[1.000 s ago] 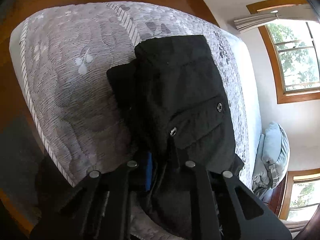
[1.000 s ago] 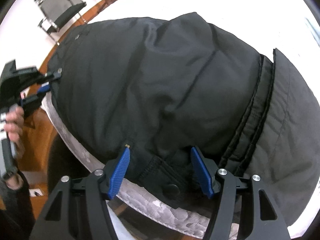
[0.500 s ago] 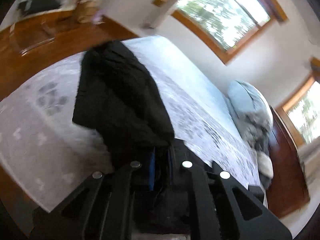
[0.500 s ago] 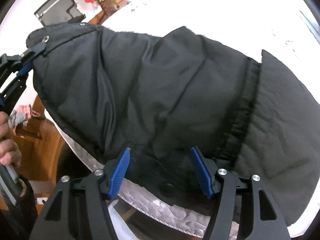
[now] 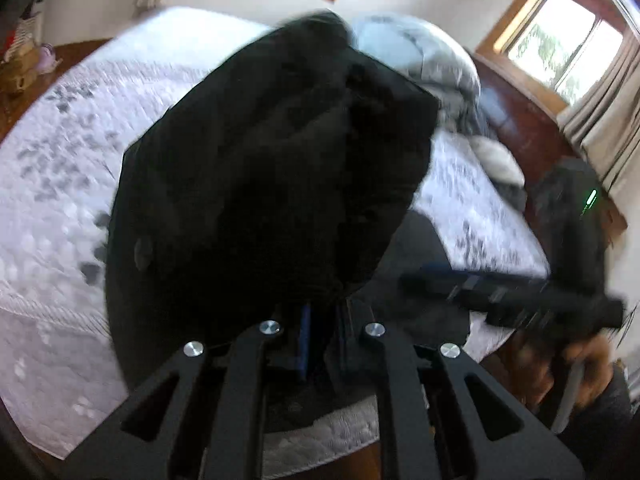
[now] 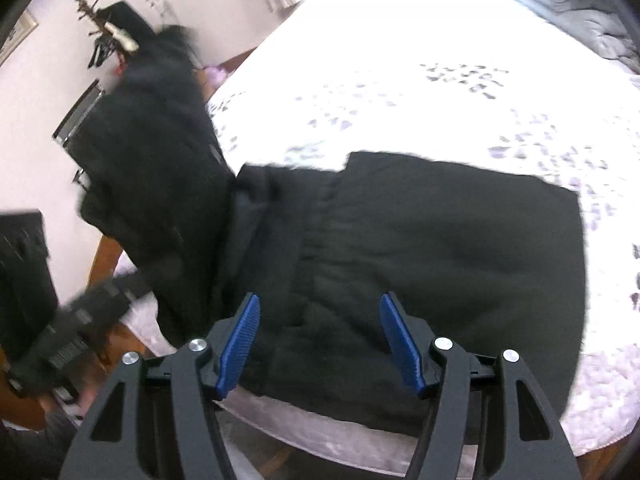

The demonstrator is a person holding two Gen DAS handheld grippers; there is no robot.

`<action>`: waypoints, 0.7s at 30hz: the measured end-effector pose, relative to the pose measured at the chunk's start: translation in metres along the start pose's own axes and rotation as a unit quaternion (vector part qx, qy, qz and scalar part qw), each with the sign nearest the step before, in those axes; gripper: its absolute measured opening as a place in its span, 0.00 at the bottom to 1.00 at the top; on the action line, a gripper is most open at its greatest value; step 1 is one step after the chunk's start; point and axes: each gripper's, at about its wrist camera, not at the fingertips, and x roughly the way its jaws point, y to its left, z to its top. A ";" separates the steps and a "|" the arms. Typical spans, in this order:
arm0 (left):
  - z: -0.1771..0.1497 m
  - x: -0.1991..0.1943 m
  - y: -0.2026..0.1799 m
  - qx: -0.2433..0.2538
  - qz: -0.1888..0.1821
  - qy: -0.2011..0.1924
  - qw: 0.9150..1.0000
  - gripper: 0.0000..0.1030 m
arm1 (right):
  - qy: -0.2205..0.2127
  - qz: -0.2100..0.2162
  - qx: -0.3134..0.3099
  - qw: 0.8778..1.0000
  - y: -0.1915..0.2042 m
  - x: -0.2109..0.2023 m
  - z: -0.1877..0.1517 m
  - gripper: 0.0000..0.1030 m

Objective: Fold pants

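Quilted bed, black pants, left gripper pinching them, right gripper jaws spread.

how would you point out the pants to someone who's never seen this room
Look at the big bed with the pale patterned quilt. The pants are the only black garment on it, spread near its front edge, one end raised in the left gripper.

left gripper clamped, right gripper fingers apart
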 end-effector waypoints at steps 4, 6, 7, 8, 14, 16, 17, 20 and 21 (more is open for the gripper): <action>-0.010 0.025 -0.005 0.013 0.008 0.035 0.999 0.11 | -0.003 0.012 0.042 0.999 -0.022 -0.003 0.001 0.62; -0.011 0.027 -0.005 0.007 0.003 0.045 0.999 0.17 | -0.006 0.027 0.062 0.998 -0.033 -0.003 0.003 0.67; -0.012 0.026 -0.005 -0.003 -0.017 0.054 0.998 0.25 | -0.008 0.031 0.073 0.997 -0.036 -0.003 0.004 0.67; -0.014 0.026 -0.002 -0.012 -0.031 0.059 0.998 0.30 | -0.009 0.035 0.078 0.996 -0.038 -0.001 0.006 0.68; -0.018 -0.008 -0.002 -0.023 0.027 0.016 0.999 0.73 | -0.021 0.004 0.067 0.997 -0.035 -0.007 0.015 0.78; -0.016 -0.022 -0.007 -0.022 0.063 -0.002 0.998 0.89 | -0.023 -0.043 0.059 0.997 -0.037 -0.009 0.018 0.79; -0.013 -0.026 -0.008 -0.020 0.097 -0.008 0.995 0.89 | -0.027 -0.053 0.051 0.997 -0.036 -0.011 0.019 0.80; -0.001 -0.027 -0.009 -0.026 0.147 -0.004 0.989 0.89 | -0.024 -0.030 0.052 0.998 -0.035 -0.011 0.021 0.84; 0.003 -0.030 -0.005 -0.031 0.150 0.000 0.988 0.89 | -0.018 -0.017 0.055 0.998 -0.033 -0.008 0.023 0.84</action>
